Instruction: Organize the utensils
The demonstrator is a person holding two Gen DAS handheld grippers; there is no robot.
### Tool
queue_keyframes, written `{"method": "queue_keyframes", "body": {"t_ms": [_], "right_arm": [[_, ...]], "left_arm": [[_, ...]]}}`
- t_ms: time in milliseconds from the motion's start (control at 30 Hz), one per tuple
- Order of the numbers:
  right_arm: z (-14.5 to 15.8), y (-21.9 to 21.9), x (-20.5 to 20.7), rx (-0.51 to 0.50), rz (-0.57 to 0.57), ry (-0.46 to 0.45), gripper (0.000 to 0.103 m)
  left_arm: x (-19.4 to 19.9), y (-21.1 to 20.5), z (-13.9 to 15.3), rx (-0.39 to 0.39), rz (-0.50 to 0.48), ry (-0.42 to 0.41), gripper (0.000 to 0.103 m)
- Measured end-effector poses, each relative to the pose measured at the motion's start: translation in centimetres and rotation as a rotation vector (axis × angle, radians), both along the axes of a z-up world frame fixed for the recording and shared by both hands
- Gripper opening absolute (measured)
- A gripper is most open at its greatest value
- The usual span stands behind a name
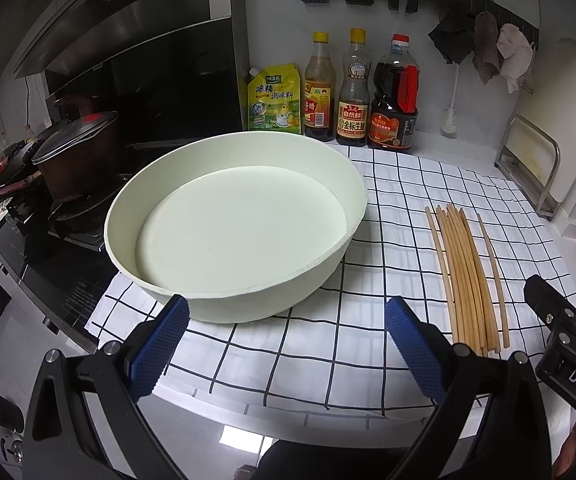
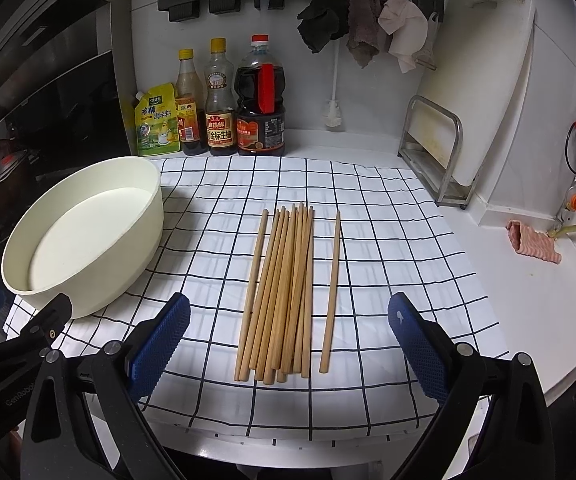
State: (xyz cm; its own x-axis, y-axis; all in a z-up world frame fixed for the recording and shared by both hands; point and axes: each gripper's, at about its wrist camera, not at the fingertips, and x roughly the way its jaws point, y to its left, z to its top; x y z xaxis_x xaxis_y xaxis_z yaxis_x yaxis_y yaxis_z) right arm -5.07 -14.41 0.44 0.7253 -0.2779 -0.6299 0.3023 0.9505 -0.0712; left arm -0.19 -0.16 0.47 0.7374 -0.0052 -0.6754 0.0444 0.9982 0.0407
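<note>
Chopsticks [image 2: 284, 292] are lying bundled on the checked cloth [image 2: 388, 240], right of the empty basin [image 2: 88, 236]. I'm holding both claws wide and empty; I'm aiming the right gripper [image 2: 288, 344] at one outlying stick.

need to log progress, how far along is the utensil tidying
Done: nothing yet. The bowl is empty, and all the chopsticks lie on the checked cloth, one apart at the right.
In hand: nothing. Left tongs and right tongs are both open and empty.
Left: picking up every chopstick, probably for the bowl.
</note>
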Motion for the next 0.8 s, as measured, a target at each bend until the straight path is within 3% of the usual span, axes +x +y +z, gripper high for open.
{"method": "queue_keyframes", "body": {"t_ms": [800], "right_arm": [[-0.17,0.36,-0.01,-0.005,0.003,-0.004,0.095]], "left_arm": [[0.04,0.11,-0.06,-0.005,0.001,-0.002,0.097]]}}
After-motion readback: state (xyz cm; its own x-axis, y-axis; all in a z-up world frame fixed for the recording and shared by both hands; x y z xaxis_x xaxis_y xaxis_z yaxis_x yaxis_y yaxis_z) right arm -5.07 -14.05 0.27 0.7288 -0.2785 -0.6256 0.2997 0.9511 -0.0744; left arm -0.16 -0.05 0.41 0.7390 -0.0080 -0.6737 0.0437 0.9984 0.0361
